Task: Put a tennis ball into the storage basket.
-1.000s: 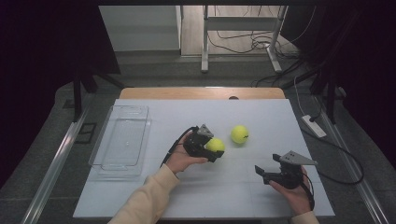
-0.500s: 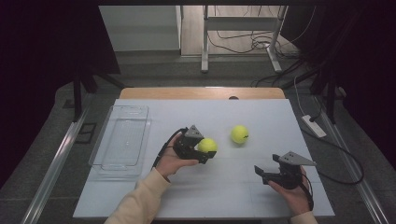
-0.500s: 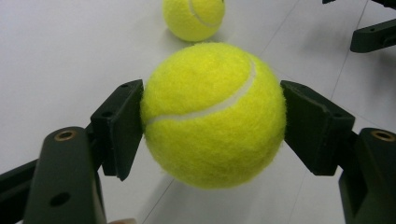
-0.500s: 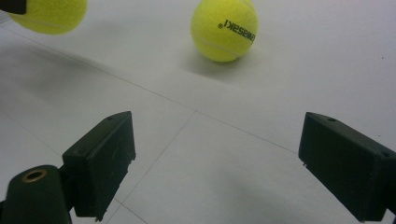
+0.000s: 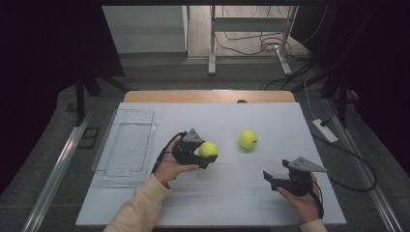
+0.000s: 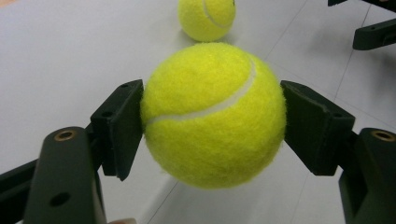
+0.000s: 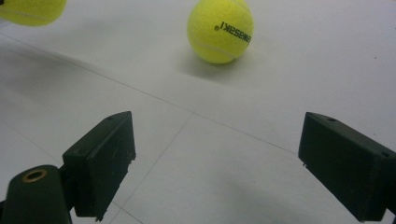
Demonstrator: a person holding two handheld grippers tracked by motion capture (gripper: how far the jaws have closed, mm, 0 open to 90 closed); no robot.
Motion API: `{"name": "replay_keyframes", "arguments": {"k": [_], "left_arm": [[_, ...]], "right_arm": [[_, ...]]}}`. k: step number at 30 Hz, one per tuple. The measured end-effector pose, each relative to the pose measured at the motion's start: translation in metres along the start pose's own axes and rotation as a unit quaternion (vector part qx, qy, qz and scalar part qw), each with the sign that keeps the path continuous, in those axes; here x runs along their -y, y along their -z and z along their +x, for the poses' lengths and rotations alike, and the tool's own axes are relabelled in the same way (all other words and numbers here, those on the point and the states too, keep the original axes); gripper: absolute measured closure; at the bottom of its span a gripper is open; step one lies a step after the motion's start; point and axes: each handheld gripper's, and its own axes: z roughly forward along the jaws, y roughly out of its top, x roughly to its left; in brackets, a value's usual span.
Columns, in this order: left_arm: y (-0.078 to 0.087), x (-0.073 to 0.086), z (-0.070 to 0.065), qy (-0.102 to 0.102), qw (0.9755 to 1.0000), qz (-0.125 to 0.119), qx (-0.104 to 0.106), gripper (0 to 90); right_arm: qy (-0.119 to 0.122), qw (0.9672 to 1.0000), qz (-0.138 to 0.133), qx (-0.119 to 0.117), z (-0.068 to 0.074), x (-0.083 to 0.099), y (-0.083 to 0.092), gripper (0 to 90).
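Observation:
My left gripper (image 5: 207,155) is shut on a yellow tennis ball (image 5: 209,149) and holds it a little above the white table, near its middle. In the left gripper view both black pads press on the sides of the held ball (image 6: 214,114). A second tennis ball (image 5: 247,139) rests on the table to the right of it; this loose ball (image 7: 220,30) lies ahead of my right gripper (image 7: 215,165). My right gripper (image 5: 269,177) sits low at the front right with its jaws wide apart and nothing between them.
A clear plastic tray (image 5: 126,145) lies at the table's left side, empty. The white table (image 5: 227,193) ends in a wooden strip (image 5: 208,96) at the far edge. Cables and a power strip (image 5: 325,130) lie on the floor to the right.
My left gripper has carried its tennis ball leftward, toward the clear tray. The loose ball and my right gripper have stayed where they were.

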Motion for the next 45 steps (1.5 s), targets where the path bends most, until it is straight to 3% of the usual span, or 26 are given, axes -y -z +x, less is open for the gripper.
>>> {"name": "replay_keyframes", "arguments": {"k": [28,45], "left_arm": [[0.024,-0.001,0.006,0.015,0.999,-0.04,-0.015,27.2],[0.05,-0.001,0.02,0.037,0.9958,-0.075,-0.036,27.2]], "right_arm": [[0.001,1.0,-0.003,-0.003,0.001,0.0,0.001,11.3],[0.005,1.0,-0.002,-0.003,0.001,0.0,0.001,11.4]]}}
